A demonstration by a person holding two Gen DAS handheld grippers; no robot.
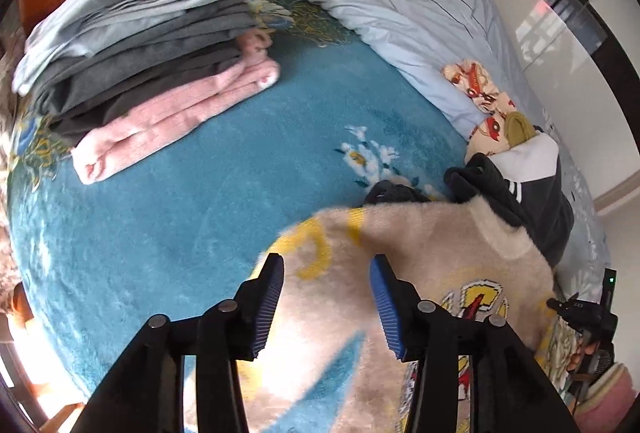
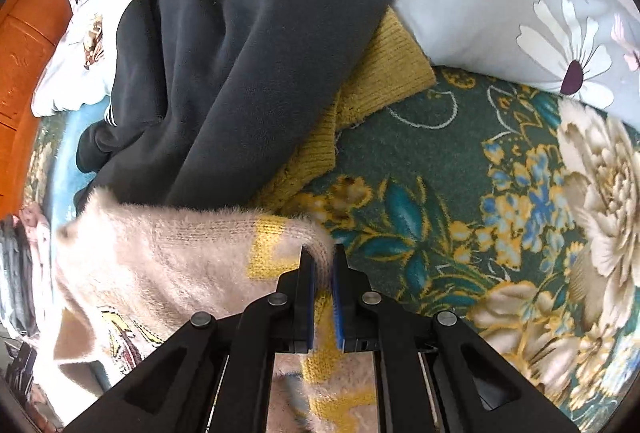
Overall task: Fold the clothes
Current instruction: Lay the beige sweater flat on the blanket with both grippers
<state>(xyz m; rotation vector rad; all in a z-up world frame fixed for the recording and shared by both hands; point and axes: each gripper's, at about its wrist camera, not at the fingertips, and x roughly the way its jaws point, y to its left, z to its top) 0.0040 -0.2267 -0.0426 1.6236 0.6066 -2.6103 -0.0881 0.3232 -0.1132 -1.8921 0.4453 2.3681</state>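
Left gripper (image 1: 327,275): black two-finger tool with ribbed blue pads, rising from the bottom centre of the left wrist view; its jaws stand wide apart and grasp nothing, hovering over the sweater's edge.
Right gripper (image 2: 322,265): same black tool at the bottom centre of the right wrist view, jaws pressed nearly together and clenched on a fold of the sweater's hem, which bunches between the blue pads (image 2: 335,297).
Fuzzy cream sweater with yellow lettering and a cartoon print (image 1: 420,265): fills the lower right of the left wrist view, spread over the blanket; in the right wrist view it (image 2: 160,257) takes the lower left, its edge blurred.
Teal plush blanket with white flowers (image 1: 180,213): covers the middle and left of the left wrist view, under the sweater.
Stack of folded clothes (image 1: 132,45): upper left of the left wrist view, pale blue on top, grey layers below, a pink fleecy piece at the bottom, well apart from the sweater.
Dark charcoal fleece garment (image 2: 248,53): heaped in the upper centre of the right wrist view, touching the sweater's far edge.
Mustard knitted garment (image 2: 372,85): partly under the dark fleece, centre right.
Pale blue quilt with white daisies (image 2: 520,1): upper right of the right wrist view; in the left wrist view (image 1: 400,1), upper right too.
Green floral cover with cream peonies (image 2: 500,193): right side, beside the right gripper.
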